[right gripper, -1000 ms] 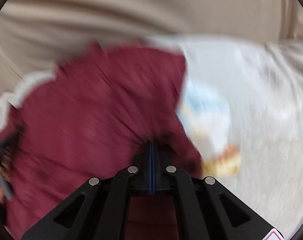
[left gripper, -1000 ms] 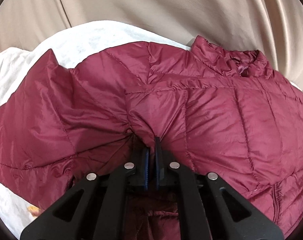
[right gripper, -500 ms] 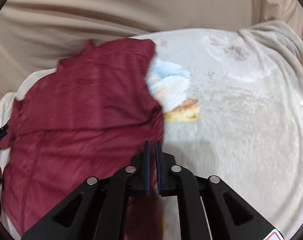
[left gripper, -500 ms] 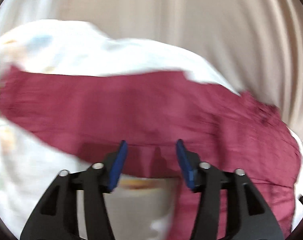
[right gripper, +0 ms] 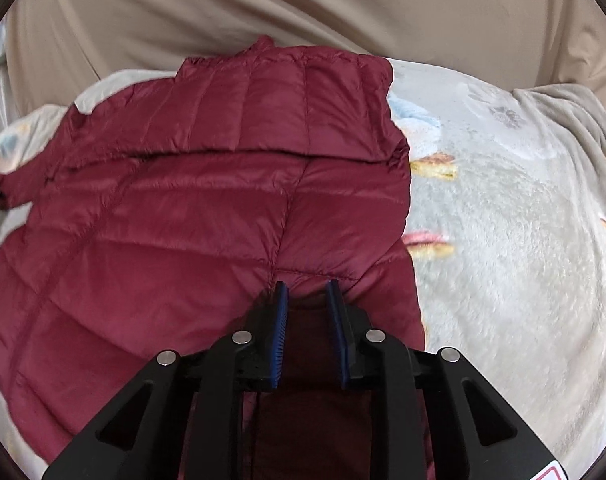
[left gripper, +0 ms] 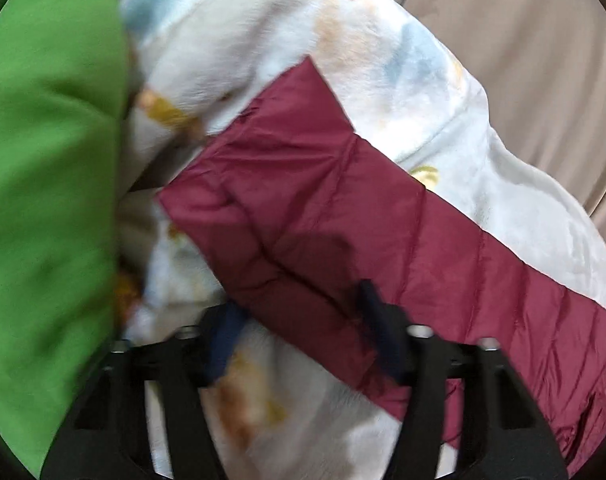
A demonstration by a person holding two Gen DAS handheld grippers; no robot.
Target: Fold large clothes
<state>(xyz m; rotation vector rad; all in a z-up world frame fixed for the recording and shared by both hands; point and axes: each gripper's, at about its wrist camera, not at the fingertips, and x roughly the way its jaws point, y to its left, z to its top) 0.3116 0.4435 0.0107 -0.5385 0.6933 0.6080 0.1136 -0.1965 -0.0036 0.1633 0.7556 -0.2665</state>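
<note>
A maroon quilted puffer jacket (right gripper: 191, 216) lies spread on a pale patterned blanket (right gripper: 503, 240), with a folded layer across its upper part. My right gripper (right gripper: 306, 286) is low over the jacket's near right part. Its jaws are opening, and a small hump of jacket fabric sits between the blue pads without being pinched. In the blurred left wrist view, one jacket sleeve (left gripper: 343, 208) runs diagonally over the blanket (left gripper: 383, 64). My left gripper (left gripper: 301, 300) hovers at the sleeve's near edge. Its jaws are closing, still apart, with the sleeve edge between them.
A bright green cloth (left gripper: 47, 184) fills the left side of the left wrist view, close beside the sleeve end. Beige draped fabric (right gripper: 303, 8) rises behind the blanket. The blanket's right half (right gripper: 523, 300) holds nothing but its printed pattern.
The left gripper let go of the jacket, opened, and swung and rolled over to the sleeve near the green cloth. The right gripper moved left over the jacket and parted its shut jaws.
</note>
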